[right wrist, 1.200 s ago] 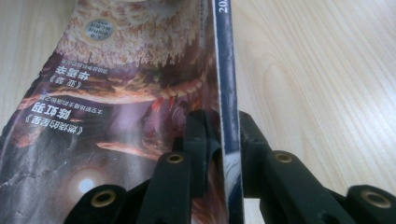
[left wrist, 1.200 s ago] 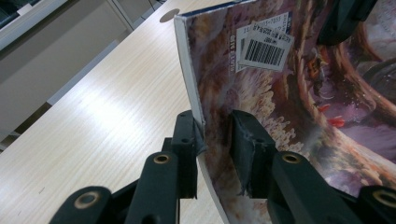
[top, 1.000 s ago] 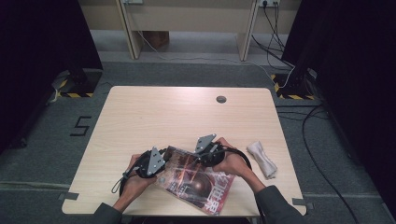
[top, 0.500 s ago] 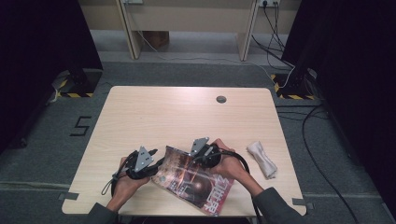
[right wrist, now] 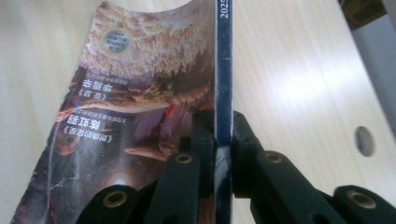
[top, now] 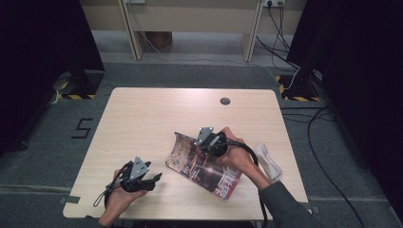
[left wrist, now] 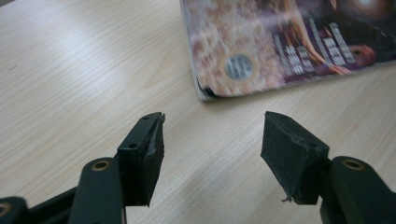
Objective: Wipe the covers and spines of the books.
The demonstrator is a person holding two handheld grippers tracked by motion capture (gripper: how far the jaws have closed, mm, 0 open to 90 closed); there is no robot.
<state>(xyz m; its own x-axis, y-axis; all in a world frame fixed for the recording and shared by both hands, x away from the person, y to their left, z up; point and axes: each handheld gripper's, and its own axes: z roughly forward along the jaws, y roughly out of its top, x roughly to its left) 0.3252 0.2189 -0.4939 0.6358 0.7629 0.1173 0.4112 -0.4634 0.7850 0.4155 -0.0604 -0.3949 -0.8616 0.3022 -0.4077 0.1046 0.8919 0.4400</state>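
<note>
Left tool (top: 153, 179) now clear of magazine (top: 204, 166), right tool (top: 203, 145) clamping its spine.

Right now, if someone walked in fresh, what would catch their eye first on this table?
Probably the glossy magazine near the front middle of the table, its spine edge pinched and lifted by the right claw. Next, the left claw near the front left, jaws apart with nothing between them; they have just been opening. A crumpled white cloth lies at the right edge.
</note>
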